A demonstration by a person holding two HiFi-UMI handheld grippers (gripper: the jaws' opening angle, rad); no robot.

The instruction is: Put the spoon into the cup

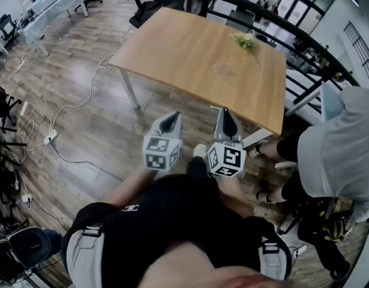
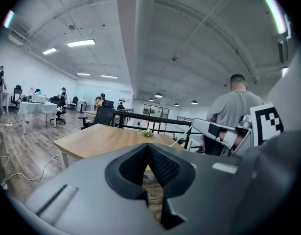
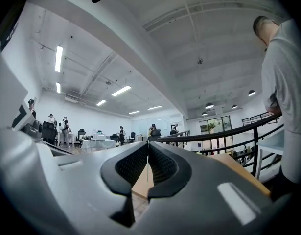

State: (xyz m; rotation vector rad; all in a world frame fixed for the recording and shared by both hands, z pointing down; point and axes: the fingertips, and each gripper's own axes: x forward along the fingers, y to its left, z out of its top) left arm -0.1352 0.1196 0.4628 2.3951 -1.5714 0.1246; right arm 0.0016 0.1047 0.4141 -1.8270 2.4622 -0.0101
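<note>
**Grippers closed and empty, short of the bench**

Position: the left gripper (image 1: 169,122) and right gripper (image 1: 226,121) are held side by side in front of the person's body. Both point toward the near edge of the wooden bench (image 1: 190,53). They are clear of it, over the plank floor (image 1: 94,131).

Left gripper view: jaws together, with the ribbed pads (image 2: 133,165) meeting at the tips. Nothing is between them.

Right gripper view: same state. The pads (image 3: 133,164) are pressed edge to edge and nothing is gripped.

Bench top: a small bunch of pale flowers (image 1: 245,39) sits near the far right corner. The rest of the surface reads as bare wood grain at this resolution.

Spoon and cup: neither can be made out in any view. Their location, the spoon's long axis and the way it points cannot be told.

Surroundings: a second person in a grey top (image 1: 340,152) stands to the right, beside the bench's near right corner. A black railing (image 1: 310,41) runs behind the bench. A black office chair (image 1: 149,9) stands at the bench's far left side. A white power strip (image 1: 50,138) lies on the floor to the left.
</note>
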